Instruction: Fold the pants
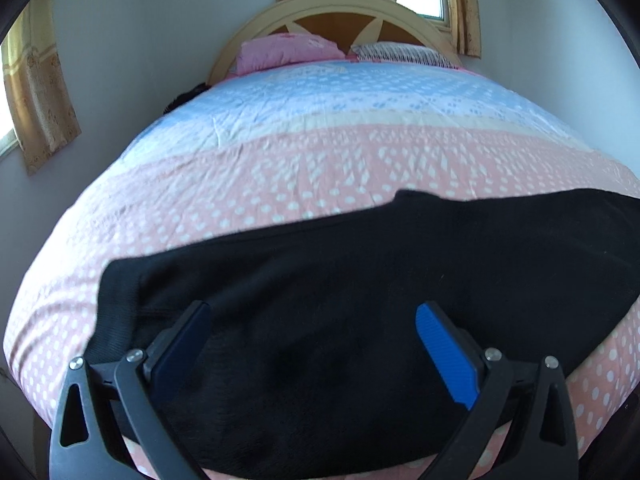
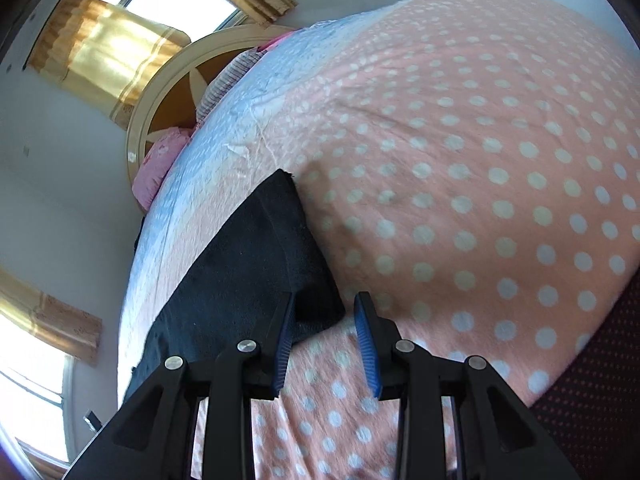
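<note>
Black pants (image 1: 360, 280) lie flat across the near end of a bed with a pink polka-dot cover (image 1: 280, 176). My left gripper (image 1: 312, 312) is open wide, just above the pants near their front edge, with nothing between its blue pads (image 1: 444, 352). In the right wrist view the pants (image 2: 248, 264) run away to the left and end in a corner near the fingers. My right gripper (image 2: 326, 300) is open, with its left finger (image 2: 286, 328) at the pants' near corner and its right finger over the pink cover (image 2: 480, 160).
A pink pillow (image 1: 288, 50) and a striped pillow (image 1: 404, 54) lie against a rounded wooden headboard (image 1: 336, 12). Yellow curtains (image 1: 36, 92) hang at the windows on white walls. A dark red dotted surface (image 2: 592, 400) shows beyond the bed's edge at the lower right.
</note>
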{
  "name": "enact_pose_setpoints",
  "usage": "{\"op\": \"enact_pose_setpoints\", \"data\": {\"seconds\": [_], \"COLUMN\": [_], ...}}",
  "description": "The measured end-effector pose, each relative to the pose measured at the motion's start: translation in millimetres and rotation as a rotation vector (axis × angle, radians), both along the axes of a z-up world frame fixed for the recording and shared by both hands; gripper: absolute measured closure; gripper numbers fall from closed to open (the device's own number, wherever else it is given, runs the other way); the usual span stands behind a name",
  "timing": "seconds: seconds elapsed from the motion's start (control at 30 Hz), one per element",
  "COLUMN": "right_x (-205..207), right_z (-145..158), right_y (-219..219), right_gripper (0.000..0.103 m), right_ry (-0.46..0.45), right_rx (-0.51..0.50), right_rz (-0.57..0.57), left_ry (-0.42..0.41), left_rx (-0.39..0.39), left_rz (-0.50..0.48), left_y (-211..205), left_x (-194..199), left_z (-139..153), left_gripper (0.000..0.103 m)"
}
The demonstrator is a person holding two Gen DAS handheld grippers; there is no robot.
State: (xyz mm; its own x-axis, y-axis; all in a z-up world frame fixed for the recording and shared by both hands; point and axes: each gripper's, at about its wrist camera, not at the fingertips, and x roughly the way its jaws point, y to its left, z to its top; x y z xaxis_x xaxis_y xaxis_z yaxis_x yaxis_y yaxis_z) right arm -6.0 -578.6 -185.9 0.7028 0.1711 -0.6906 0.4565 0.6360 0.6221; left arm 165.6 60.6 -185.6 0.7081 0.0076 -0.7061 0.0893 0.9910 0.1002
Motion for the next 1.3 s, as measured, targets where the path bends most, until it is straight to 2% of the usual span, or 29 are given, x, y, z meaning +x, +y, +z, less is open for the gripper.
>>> {"op": "enact_pose_setpoints", "data": {"seconds": [0.13, 0.3, 0.43, 0.47, 0.5, 0.53, 0.73, 0.83, 0.97, 1.0, 1.1, 1.2, 1.3], "right_x": [-5.5, 6.1, 5.1, 5.8, 6.0, 7.4, 10.4, 20.1, 46.8, 53.4, 76.9, 96.1, 92.7], "right_z": [-3.9, -15.7, -20.0, -20.9, -20.2, -17.3, 10.8, 48.1, 97.1, 101.3, 99.6, 75.3, 52.0], "right_y": [0.7, -0.3, -8.1, -7.3, -6.5, -4.3, 19.5, 55.8, 138.3, 155.0, 210.6, 250.4, 275.1], "right_gripper": [0.071, 0.071, 0.071, 0.071, 0.079, 0.087, 0.091, 0.091, 0.091, 0.091, 0.091, 0.091, 0.091], "right_ry": [-0.012, -0.144, -0.193, -0.194, -0.194, -0.184, -0.171, -0.182, -0.216, -0.214, -0.17, -0.083, -0.058], "right_rx": [0.076, 0.16, 0.221, 0.221, 0.215, 0.187, -0.03, -0.241, -0.548, -0.596, -0.769, -0.9, -0.925], "right_rz": [-0.005, -0.031, -0.066, -0.071, -0.074, -0.074, -0.072, -0.015, 0.143, 0.181, 0.308, 0.446, 0.582], "left_ry": [0.015, 0.018, 0.013, 0.013, 0.012, 0.013, 0.02, 0.029, 0.029, 0.029, 0.032, 0.035, 0.045], "left_rx": [-0.03, -0.029, -0.013, -0.01, -0.01, -0.011, -0.014, -0.039, -0.083, -0.098, -0.138, -0.17, -0.19], "left_rz": [0.026, 0.05, 0.045, 0.044, 0.043, 0.044, 0.037, 0.017, -0.06, -0.087, -0.166, -0.223, -0.261], "left_y": [8.2, 11.8, 10.2, 10.3, 10.5, 10.3, 7.7, 2.9, -11.6, -16.9, -31.9, -46.1, -59.2], "left_x": [-0.4, 3.3, 1.8, 1.6, 1.7, 2.3, 2.2, 1.3, -2.9, -4.4, -5.7, -4.1, -2.5], "left_z": [-4.2, -6.7, -6.1, -5.7, -5.7, -5.8, -3.5, -0.1, 10.5, 14.3, 25.5, 35.3, 42.2], "left_gripper": [0.0, 0.0, 0.0, 0.0, 0.0, 0.0, 0.0, 0.0, 0.0, 0.0, 0.0, 0.0, 0.0]}}
